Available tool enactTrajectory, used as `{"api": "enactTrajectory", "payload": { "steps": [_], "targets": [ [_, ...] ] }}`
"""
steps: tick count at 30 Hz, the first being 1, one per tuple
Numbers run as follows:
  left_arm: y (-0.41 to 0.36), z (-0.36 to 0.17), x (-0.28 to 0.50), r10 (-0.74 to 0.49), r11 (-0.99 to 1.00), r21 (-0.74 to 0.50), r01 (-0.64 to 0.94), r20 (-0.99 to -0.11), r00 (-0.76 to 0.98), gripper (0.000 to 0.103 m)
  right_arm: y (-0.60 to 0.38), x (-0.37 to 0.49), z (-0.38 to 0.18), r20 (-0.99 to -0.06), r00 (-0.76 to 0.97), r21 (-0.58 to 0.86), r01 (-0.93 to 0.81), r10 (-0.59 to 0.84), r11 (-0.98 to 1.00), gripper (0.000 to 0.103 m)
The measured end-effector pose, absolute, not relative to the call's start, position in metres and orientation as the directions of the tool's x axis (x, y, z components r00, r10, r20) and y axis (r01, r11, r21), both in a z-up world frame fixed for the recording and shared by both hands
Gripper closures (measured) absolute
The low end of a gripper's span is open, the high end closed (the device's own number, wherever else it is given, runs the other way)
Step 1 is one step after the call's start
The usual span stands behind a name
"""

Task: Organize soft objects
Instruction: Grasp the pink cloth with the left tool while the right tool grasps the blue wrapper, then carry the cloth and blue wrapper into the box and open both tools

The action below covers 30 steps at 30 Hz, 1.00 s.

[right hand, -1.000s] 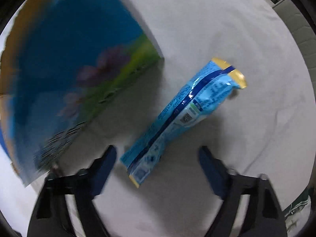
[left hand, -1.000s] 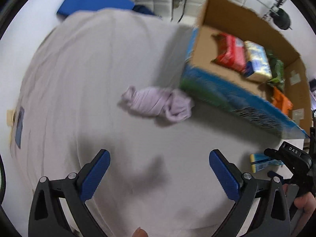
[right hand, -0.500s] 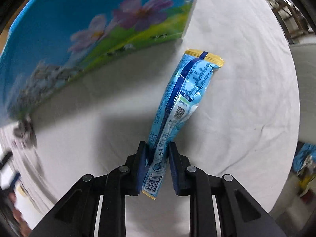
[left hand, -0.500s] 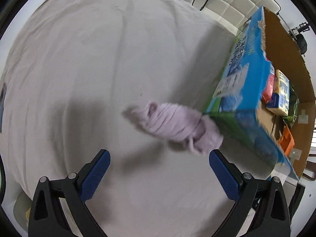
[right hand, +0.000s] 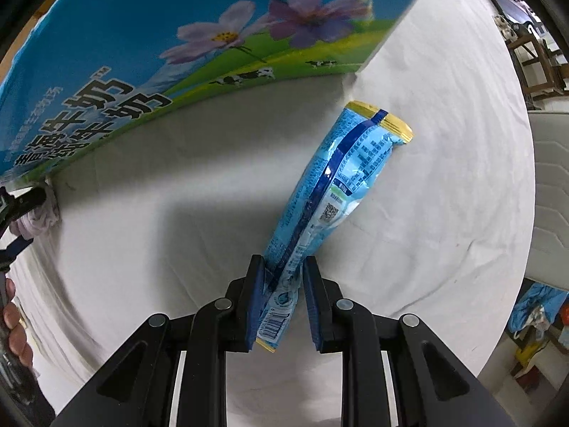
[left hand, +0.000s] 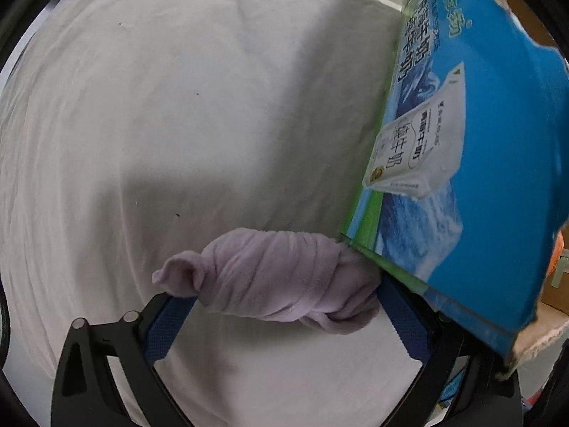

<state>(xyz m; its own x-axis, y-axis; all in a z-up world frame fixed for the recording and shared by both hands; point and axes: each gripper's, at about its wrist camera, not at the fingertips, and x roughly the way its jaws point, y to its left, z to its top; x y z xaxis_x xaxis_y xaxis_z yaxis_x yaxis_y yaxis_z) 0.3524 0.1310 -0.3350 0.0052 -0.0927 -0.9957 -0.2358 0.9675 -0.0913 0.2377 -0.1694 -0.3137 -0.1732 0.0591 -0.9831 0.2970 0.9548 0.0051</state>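
The blue printed cardboard box [left hand: 476, 163] bounds the right side; open white cloth-covered tabletop [left hand: 177, 106] lies leftward. The left gripper [left hand: 281, 323] fingers, closing, straddle the rolled lilac fleece cloth [left hand: 277, 277] beside the box corner. The right gripper [right hand: 282, 306] fingers clamp a light-blue snack packet [right hand: 330, 195].

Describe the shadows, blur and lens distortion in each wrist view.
Left wrist: sharp; a broad soft shadow crosses the white cloth; fisheye bends the blue printed carton.
Right wrist: sharp; the carton shades the cloth beneath; the light-blue foil packet shows slight glare; dark vignette corners.
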Motion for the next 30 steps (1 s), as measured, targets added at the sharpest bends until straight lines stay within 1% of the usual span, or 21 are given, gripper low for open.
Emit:
{"api": "enactTrajectory", "payload": {
  "steps": [2,3,5,8,13,19,24,26,30],
  "targets": [
    [0.133,-0.33,0.348,-0.083,0.968,-0.09,-0.235,-0.996,0.041,0.023,-0.164,0.24,-0.315,-0.983,-0.175,0.004,0.284,0.056,0.959,0.083],
    [0.132,-0.327,0.346,-0.075,0.97,-0.085,-0.229,-0.996,0.05,0.026,-0.165,0.242,-0.316,-0.983,-0.177,0.003,0.28,0.054,0.96,0.083],
    [0.13,-0.322,0.341,-0.064,0.975,-0.076,-0.209,-0.996,0.061,0.036,-0.162,0.239,-0.319,-0.983,-0.176,0.002,0.266,0.05,0.964,0.084],
    [0.126,-0.314,0.327,-0.055,0.978,-0.068,-0.195,-0.996,0.073,0.042,-0.153,0.24,-0.323,-0.983,-0.177,0.005,0.249,0.05,0.968,0.085],
    [0.105,-0.301,0.297,-0.058,0.985,-0.071,-0.156,-0.995,0.086,0.046,-0.132,0.222,-0.318,-0.981,-0.18,0.027,0.212,0.066,0.977,0.088],
    [0.078,-0.281,0.245,-0.11,0.987,-0.12,-0.109,-0.99,0.092,0.049,-0.124,0.207,-0.305,-0.982,-0.165,0.061,0.178,0.091,0.982,0.089],
    [0.047,-0.257,0.217,-0.124,0.991,-0.129,-0.033,-0.987,0.104,0.049,-0.11,0.205,-0.278,-0.986,-0.134,0.087,0.125,0.103,0.988,0.09],
    [0.041,-0.249,0.219,-0.126,0.992,-0.128,-0.005,-0.984,0.123,0.049,-0.105,0.202,-0.264,-0.988,-0.111,0.097,0.101,0.108,0.99,0.091],
    [0.008,-0.211,0.221,-0.14,0.989,-0.128,0.074,-0.974,0.181,0.049,-0.096,0.203,-0.227,-0.989,-0.064,0.133,0.061,0.137,0.989,0.093]
  ]
}}
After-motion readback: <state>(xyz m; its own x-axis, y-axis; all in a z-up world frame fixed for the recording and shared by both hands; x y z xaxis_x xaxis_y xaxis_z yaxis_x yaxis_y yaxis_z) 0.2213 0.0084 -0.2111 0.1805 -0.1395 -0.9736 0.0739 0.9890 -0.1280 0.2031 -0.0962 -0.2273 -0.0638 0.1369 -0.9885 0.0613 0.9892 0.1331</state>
